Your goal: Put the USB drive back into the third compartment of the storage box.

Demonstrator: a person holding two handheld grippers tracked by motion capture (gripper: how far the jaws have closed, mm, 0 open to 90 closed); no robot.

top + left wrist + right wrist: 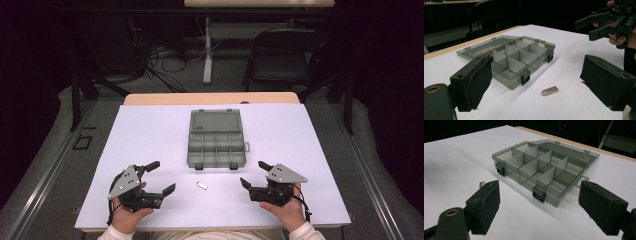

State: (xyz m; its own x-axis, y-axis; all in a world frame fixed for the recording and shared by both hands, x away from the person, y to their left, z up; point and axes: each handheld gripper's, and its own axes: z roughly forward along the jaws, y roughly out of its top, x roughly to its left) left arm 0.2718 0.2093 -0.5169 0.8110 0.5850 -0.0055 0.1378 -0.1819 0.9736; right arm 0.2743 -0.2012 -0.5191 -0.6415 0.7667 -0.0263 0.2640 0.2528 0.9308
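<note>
Tools are resting in both hands at the near edge of a white desk [150, 125], each with its jaws spread and nothing between them. Left tool [158, 176] is sitting at the near left, its 2 black jaws angling toward the middle of the desk; right tool [255, 174] is mirroring it at the near right, jaws also pointing inward. Between them, slightly nearer the left tool, a small silver USB stick [202, 185] is lying flat on the desk, touching neither tool. In the left gripper view the stick [549, 90] is showing just in front of the open jaws, with the right tool [591, 28] hanging farther off at the upper right.

Just beyond the stick, toward the far side, a smoky grey plastic organiser box [216, 149] is standing open in the middle of the desk, its lid [216, 121] folded flat away from the person. White dividers are splitting the tray into 8 compartments, and 2 dark latches are hanging on its near wall. In the right gripper view the box [541, 170] is lying ahead of the parted jaws, well apart from them.
</note>
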